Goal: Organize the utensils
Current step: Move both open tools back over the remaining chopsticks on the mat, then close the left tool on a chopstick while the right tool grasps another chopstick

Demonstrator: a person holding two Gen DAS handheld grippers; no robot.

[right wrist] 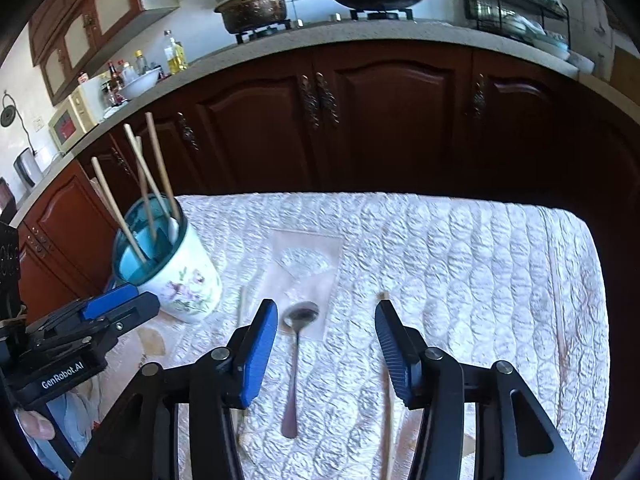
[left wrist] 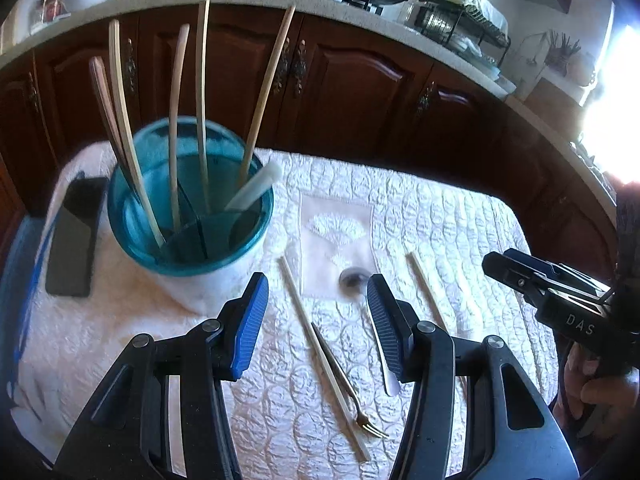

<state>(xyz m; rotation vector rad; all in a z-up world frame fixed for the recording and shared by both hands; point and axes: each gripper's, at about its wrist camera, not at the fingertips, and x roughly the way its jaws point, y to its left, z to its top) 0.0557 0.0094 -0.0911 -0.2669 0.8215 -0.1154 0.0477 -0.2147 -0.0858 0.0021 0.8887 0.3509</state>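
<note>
My right jaws [right wrist: 326, 354] stood apart with nothing between the pads, hanging over the spoon [right wrist: 295, 364]. The spoon lay on the quilted cloth [right wrist: 460, 264], its long axis running away from me, bowl at the far end and handle toward me. A chopstick [right wrist: 386, 392] lay alongside, under my right pad. My left jaws [left wrist: 318, 326] were also wide and empty above a chopstick [left wrist: 320, 356] and a fork [left wrist: 348, 380]. The cup [right wrist: 188, 276] stood to the left; open cloth stretched right to the edge.
</note>
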